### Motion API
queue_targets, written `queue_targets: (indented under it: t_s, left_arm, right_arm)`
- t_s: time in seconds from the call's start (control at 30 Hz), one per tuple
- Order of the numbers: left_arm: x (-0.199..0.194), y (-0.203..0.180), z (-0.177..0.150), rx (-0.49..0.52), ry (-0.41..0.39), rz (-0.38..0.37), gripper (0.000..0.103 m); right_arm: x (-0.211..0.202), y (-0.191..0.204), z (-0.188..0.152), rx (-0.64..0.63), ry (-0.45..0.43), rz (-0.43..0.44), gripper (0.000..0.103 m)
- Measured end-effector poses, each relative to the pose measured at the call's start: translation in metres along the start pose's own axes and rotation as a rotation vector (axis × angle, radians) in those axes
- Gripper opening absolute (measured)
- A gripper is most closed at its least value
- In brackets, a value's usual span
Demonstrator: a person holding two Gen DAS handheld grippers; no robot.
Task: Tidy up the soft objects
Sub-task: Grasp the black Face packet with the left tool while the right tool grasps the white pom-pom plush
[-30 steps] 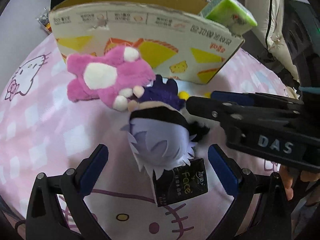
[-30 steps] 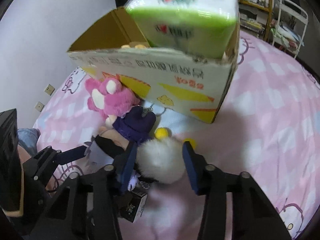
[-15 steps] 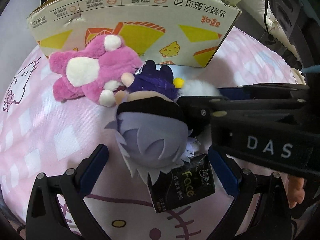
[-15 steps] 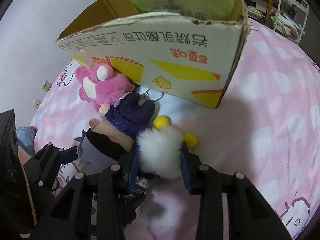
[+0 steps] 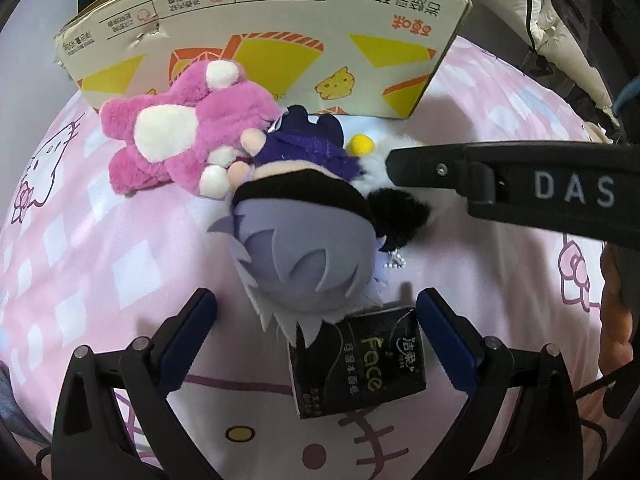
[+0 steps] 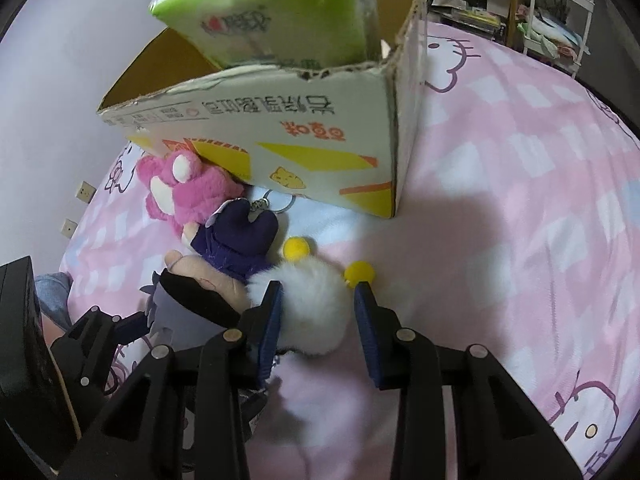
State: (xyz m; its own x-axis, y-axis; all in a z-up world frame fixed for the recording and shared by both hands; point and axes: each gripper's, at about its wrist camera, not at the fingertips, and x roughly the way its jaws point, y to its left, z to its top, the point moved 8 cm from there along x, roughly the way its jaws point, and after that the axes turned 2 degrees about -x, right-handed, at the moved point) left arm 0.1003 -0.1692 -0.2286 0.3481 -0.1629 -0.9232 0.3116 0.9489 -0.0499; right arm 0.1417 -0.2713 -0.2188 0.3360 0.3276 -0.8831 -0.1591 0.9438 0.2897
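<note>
1. Right now my right gripper (image 6: 318, 314) straddles the white fluffy plush (image 6: 310, 300) on the pink bedsheet (image 6: 520, 200); its pads flank it, contact unclear.
2. My left gripper (image 5: 316, 336) is spread wide, the grey-haired doll (image 5: 300, 256) lying between its fingers.
3. Both lie near the cardboard box (image 6: 300, 136).

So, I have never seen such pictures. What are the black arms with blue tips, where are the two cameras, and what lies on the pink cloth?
No robot here: a person holds hand tongs, each carrying a wide-angle camera looking along its fingers. In the left camera's picture, the open left tongs hover over a grey-haired plush doll and a black tissue pack. In the right camera's picture, the right tongs straddle a white fluffy toy; whether they squeeze it is unclear. On the Hello Kitty sheet also lie a pink plush bear and a cardboard box holding a green tissue pack.
</note>
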Motion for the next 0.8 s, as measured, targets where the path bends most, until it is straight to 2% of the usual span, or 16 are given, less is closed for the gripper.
queue_targets:
  t_s: [0.23, 0.4, 0.5, 0.67, 0.8]
  left_arm:
    - [-0.007, -0.004, -0.009, 0.003, 0.035, -0.046, 0.099]
    - [-0.006, -0.004, -0.017, 0.033, 0.075, -0.041, 0.097]
    - [-0.006, -0.009, -0.024, 0.072, 0.075, -0.017, 0.087]
    - [-0.009, -0.011, -0.024, 0.064, 0.067, -0.037, 0.065]
    - [-0.011, -0.008, -0.022, 0.053, 0.072, -0.062, 0.061]
  right_arm:
    - [0.007, 0.003, -0.002, 0.005, 0.022, 0.017, 0.038]
    - [0.004, 0.001, -0.006, 0.008, 0.028, 0.015, 0.038]
    - [0.005, 0.005, -0.008, -0.002, 0.034, 0.003, 0.038]
    - [0.009, 0.013, -0.012, -0.01, 0.041, 0.007, 0.038]
    - [0.012, 0.016, -0.008, -0.013, 0.018, 0.014, 0.038]
